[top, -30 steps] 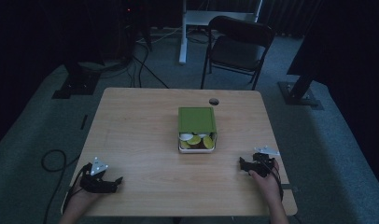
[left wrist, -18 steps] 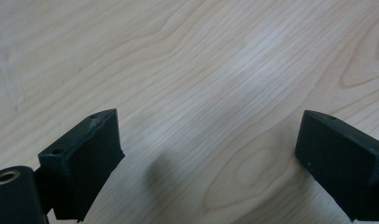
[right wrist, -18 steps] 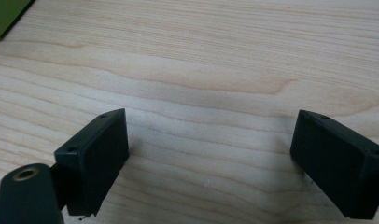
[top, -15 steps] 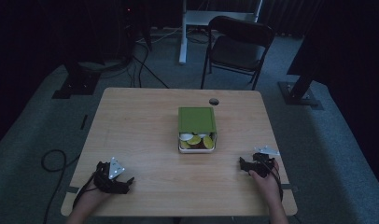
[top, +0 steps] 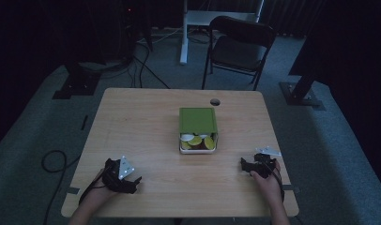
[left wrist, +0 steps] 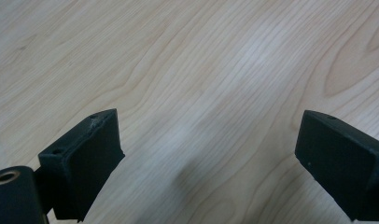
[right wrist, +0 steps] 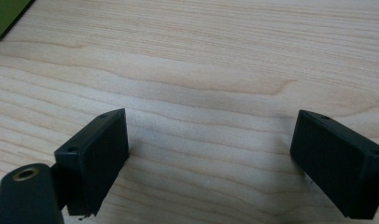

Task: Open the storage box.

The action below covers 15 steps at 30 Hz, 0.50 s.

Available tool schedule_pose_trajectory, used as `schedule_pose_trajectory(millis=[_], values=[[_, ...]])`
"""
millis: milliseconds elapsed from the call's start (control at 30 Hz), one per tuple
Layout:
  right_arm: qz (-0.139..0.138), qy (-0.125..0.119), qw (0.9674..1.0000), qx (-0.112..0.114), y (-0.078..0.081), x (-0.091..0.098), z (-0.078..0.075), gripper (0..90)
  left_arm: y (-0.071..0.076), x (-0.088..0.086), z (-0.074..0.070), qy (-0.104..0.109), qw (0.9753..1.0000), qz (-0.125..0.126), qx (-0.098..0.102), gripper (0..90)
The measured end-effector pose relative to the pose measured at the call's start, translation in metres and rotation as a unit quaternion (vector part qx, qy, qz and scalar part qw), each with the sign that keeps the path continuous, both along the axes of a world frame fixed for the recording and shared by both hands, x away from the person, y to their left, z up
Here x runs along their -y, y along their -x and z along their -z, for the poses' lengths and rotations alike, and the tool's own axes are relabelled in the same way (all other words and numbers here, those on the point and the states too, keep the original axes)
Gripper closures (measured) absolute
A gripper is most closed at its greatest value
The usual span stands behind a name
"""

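Broadly, the wooden worktop (top: 141, 126) takes up the middle of the high view, with a dark folding chair (top: 240, 47) beyond its far edge. Near its centre sits a box (top: 198, 136) with a green lid slid back, yellow and white pieces showing inside. Left tool (top: 132, 183) and right tool (top: 245, 165) rest at the near corners, each with jaws spread wide and empty.
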State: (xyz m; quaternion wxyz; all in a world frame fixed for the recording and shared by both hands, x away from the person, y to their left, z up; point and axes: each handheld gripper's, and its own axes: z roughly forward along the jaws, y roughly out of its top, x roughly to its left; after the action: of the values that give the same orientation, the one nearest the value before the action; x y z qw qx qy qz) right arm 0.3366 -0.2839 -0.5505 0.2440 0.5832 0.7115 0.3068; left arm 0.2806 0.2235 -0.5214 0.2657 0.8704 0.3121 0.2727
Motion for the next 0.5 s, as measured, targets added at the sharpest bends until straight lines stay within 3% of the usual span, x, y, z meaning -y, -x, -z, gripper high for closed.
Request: schedule_pose_trajectory(millis=[200, 500], values=[[0.0, 0.0, 1.0, 0.0, 0.0, 0.0, 0.0, 10.9, 0.0, 0.018, -0.006, -0.029, 0.9991, 0.028, 0.013, 7.1], [0.0, 0.0, 1.0, 0.001, 0.0, 0.0, 0.0, 10.9, 0.001, 0.044, -0.013, -0.045, 0.9967, 0.063, 0.022, 7.2]])
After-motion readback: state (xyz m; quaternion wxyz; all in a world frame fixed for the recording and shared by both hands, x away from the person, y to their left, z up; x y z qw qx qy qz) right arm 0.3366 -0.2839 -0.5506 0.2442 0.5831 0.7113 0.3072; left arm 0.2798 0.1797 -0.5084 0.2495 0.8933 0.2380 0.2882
